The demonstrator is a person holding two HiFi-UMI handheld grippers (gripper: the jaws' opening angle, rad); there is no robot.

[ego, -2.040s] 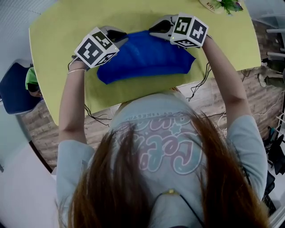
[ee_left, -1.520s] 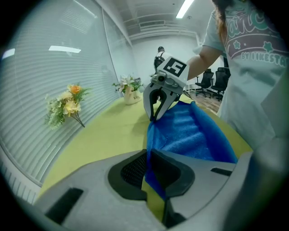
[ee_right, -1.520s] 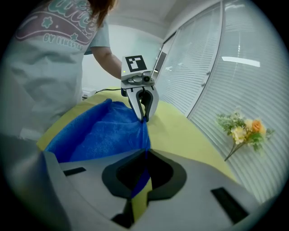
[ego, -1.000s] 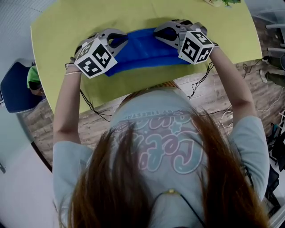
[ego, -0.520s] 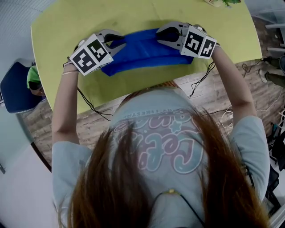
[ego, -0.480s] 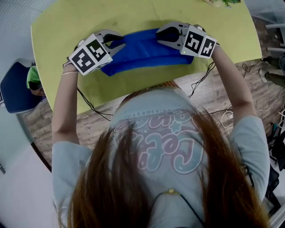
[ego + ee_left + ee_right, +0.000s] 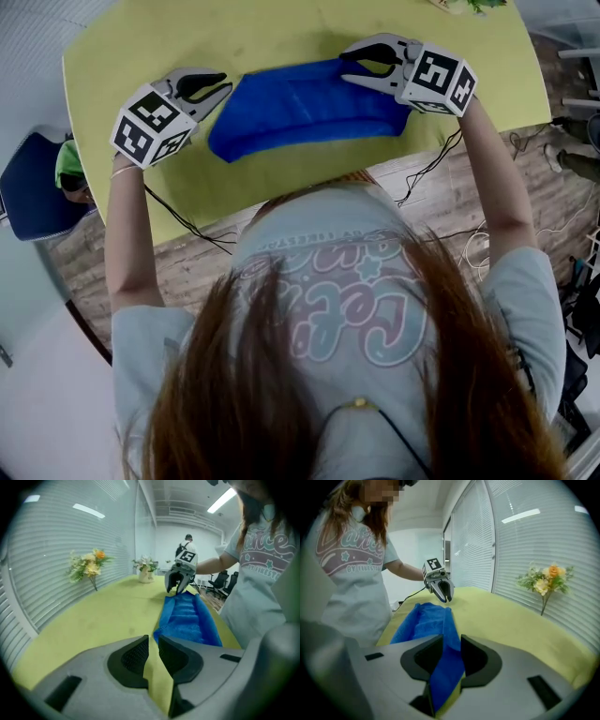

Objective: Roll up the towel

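Note:
A blue towel [image 7: 309, 108] lies folded into a long strip on the yellow table [image 7: 281, 28]. My left gripper [image 7: 223, 86] hovers just off the strip's left end, clear of the cloth. In the left gripper view its jaws [image 7: 153, 641] stand a narrow gap apart with only table showing between them and the towel [image 7: 187, 618] ahead. My right gripper [image 7: 345, 67] is over the strip's right end. Its jaws [image 7: 451, 641] have just been opening, and the towel [image 7: 424, 618] lies loose between and under them without being pinched.
A vase of flowers [image 7: 145, 569] and another flower spray [image 7: 89, 564] stand along the table's far side by the blinds. Cables [image 7: 187, 225] hang at the near table edge. A blue chair [image 7: 28, 187] sits off the left end. A person [image 7: 187, 545] stands far behind.
The left gripper has let go of the towel's left end and moved left, away from it. The right gripper has rolled, shifted slightly right and opened. The towel now rests flat as a strip.

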